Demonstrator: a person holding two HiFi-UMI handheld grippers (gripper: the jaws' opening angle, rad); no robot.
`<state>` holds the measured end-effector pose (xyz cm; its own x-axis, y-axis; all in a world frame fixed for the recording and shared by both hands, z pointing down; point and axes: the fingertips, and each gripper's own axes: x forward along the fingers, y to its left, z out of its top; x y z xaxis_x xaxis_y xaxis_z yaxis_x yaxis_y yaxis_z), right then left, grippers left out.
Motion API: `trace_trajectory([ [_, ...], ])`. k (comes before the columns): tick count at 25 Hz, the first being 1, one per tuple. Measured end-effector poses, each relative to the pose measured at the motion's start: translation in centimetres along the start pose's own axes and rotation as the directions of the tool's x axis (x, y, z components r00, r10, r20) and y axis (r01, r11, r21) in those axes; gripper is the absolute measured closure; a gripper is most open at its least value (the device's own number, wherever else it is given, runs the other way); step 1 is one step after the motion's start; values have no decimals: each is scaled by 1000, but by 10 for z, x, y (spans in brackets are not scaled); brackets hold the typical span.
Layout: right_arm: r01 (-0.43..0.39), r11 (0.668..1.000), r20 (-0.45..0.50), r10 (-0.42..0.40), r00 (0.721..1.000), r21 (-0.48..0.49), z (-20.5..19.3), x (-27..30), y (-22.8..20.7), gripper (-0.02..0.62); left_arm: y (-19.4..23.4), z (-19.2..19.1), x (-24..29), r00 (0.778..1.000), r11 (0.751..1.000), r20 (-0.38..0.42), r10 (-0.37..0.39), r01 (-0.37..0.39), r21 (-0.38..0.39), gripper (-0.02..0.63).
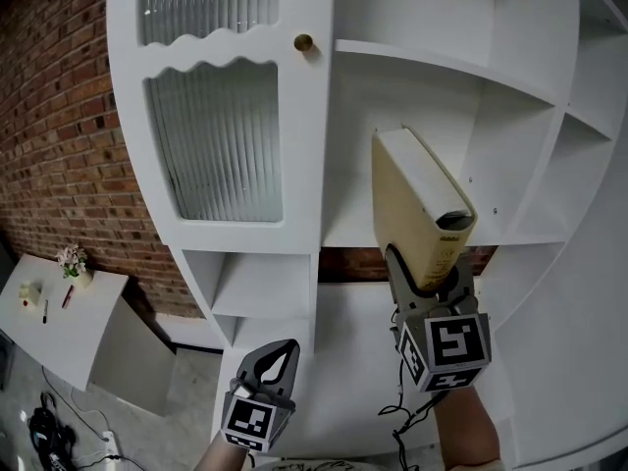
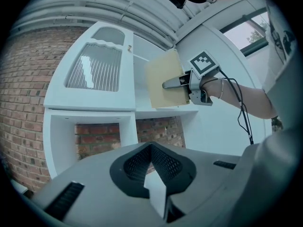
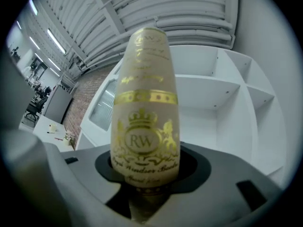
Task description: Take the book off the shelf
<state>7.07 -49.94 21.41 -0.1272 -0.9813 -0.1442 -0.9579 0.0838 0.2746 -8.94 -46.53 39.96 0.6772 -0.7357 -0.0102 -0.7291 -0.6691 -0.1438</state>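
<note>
A tall white shelf unit (image 1: 432, 62) stands against a red brick wall (image 1: 59, 145). Its left side has a ribbed-glass cabinet door (image 1: 211, 145) with a brass knob (image 1: 303, 42); its right side is open compartments. A small white desk (image 1: 59, 332) sits low at the far left. The right gripper (image 1: 424, 283) is raised in front of the open middle compartment, bare forearm below it, jaws clamped on the lower end of a cream book (image 1: 417, 214) with a gold-printed spine, held upright. The left gripper (image 1: 278, 356) hangs lower, beside it, pointing up, jaws closed together and holding nothing.
</note>
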Motion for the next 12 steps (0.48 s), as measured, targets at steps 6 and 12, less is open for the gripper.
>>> trace_trajectory([
  [6, -26, 999, -2, 26, 1000, 31, -27, -50, 9, 371, -15, 7, -5, 1000, 1000, 16, 24, -24, -17, 592],
  [12, -57, 995, -79, 64, 995, 79, -92, -83, 23, 371, -28, 5, -11, 999, 999, -5, 42, -43, -26, 592],
])
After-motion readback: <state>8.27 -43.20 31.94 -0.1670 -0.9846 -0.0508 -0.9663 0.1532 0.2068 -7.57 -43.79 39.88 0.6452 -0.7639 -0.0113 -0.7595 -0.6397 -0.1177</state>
